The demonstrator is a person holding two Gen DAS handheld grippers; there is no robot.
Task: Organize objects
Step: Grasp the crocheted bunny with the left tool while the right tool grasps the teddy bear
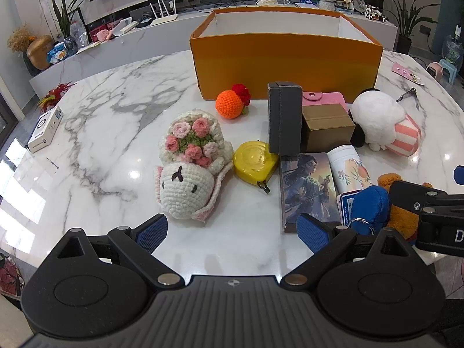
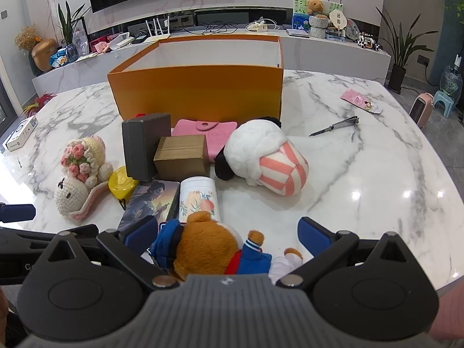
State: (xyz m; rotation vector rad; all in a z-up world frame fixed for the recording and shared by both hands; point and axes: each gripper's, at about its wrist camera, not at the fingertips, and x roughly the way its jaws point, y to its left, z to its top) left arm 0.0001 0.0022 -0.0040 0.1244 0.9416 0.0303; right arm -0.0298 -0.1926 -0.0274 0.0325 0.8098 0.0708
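An open orange box [image 1: 285, 63] [image 2: 200, 90] stands at the back of the marble table. In front of it lie a crocheted bunny with flowers [image 1: 191, 165] [image 2: 82, 174], an orange crochet ball [image 1: 232, 105], a yellow tape measure [image 1: 255, 161] [image 2: 121, 184], a grey case [image 1: 285, 121] [image 2: 145, 145], a brown carton [image 1: 327, 127] [image 2: 181, 156], a pink wallet [image 2: 216, 134], a picture book [image 1: 308, 185], a white canister [image 2: 198, 200] and a white plush with striped shorts [image 1: 382, 121] [image 2: 266, 159]. My left gripper [image 1: 232, 233] is open over bare table. My right gripper [image 2: 227, 236] is open astride a brown bear plush [image 2: 211, 246], pads apart from it.
A white carton [image 1: 46, 129] lies at the table's left edge, with a red feathery thing [image 1: 55, 94] behind it. Metal clippers [image 2: 337, 126] and a pink card [image 2: 361, 101] lie on the right side. A TV console with clutter runs behind the table.
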